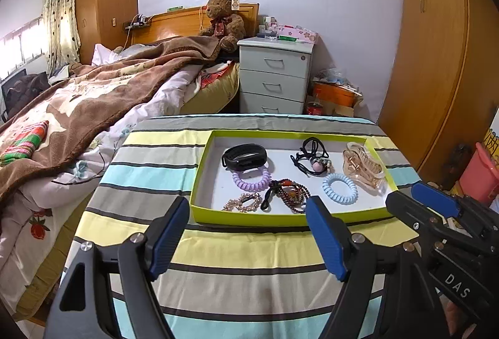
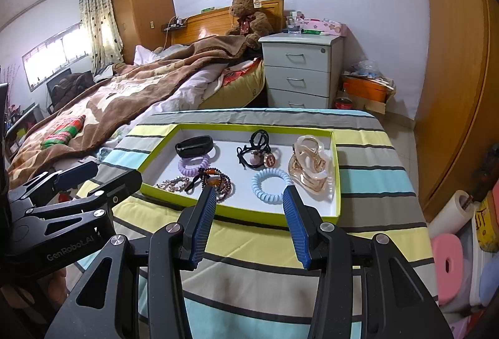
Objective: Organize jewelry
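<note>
Altogether, the tray (image 1: 199, 173) holds seven pieces, two coil ties (image 1: 340, 188).

A bed (image 1: 103, 95) with a brown blanket (image 1: 93, 101) sits by white drawers (image 1: 274, 76), wooden closets (image 1: 436, 58) and a bright window (image 2: 53, 58).

Jewelry tray (image 1: 280, 218) on table (image 1: 237, 248), bed (image 1: 93, 108) left.

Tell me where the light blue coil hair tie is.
The light blue coil hair tie lies in the green tray near its front edge, between the dark beaded bracelet and the clear hair claw.
</note>
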`<state>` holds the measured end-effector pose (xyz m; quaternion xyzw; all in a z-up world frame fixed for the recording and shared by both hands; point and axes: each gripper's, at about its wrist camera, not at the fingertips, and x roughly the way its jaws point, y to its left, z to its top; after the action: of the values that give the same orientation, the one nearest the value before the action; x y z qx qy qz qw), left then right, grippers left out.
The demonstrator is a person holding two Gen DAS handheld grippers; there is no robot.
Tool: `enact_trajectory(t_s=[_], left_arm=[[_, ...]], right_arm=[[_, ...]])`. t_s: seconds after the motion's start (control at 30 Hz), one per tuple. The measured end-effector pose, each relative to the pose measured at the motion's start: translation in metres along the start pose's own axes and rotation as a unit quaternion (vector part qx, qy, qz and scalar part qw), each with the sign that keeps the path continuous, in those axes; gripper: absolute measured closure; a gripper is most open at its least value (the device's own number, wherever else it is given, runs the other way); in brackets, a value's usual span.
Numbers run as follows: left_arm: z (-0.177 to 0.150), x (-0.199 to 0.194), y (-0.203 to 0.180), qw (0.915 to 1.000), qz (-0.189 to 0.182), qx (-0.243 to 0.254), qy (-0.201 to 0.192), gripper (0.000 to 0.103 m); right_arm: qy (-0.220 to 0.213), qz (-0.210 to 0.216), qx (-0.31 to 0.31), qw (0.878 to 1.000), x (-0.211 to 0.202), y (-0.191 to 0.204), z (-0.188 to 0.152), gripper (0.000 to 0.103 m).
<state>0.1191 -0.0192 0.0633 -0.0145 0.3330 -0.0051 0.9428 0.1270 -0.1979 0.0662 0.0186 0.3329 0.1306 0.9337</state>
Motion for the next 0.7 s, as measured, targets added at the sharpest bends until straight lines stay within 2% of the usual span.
enact_trajectory(t_s=[0.7], left_arm=[[-0.0011, 0.0029, 0.0036, 0.9999, 0.000, -0.011, 0.005, 0.022]], right_arm=[[-0.002, 0.000, 0.002, 1.000, -0.0013, -0.0014, 0.0000, 0.057]])
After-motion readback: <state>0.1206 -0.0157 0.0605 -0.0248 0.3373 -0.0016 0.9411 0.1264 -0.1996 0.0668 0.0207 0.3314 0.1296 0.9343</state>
